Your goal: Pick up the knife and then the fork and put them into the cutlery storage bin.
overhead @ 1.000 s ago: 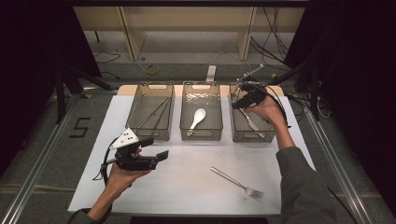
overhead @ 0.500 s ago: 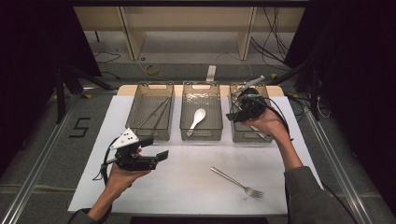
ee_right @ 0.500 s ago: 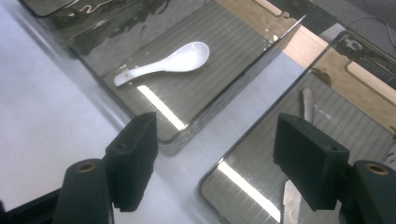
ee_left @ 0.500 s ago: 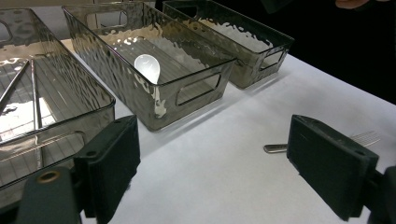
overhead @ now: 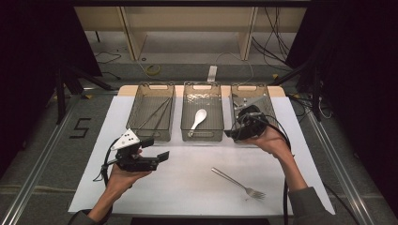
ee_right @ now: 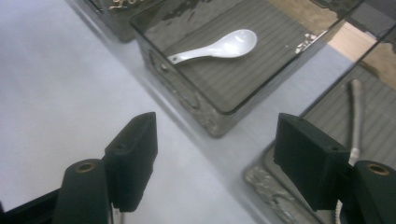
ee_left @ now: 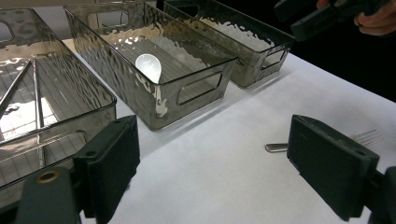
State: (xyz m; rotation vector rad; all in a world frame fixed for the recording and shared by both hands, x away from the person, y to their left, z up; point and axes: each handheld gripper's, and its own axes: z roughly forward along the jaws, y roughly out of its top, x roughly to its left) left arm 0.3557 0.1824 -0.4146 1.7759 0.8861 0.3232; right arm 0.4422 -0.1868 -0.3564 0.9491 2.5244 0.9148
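Fork (overhead: 237, 183) on the white table cover (overhead: 187, 187), between the 2 tongs, nearer than the right gripper (overhead: 234, 132) and just beyond the left gripper (overhead: 159, 157). Both stand released, nothing between their jaws. White spoon (ee_right: 219, 46) in the middle bin (overhead: 202, 136), beyond the right gripper's jaws.

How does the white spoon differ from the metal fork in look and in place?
The white ceramic-looking spoon is short, with a rounded bowl; the thin silver metal fork is longer and ends in tines. The spoon lies inside the middle clear plastic bin; the fork lies outside the bins on the white table cover. Both lie flat, and no gripper touches either.
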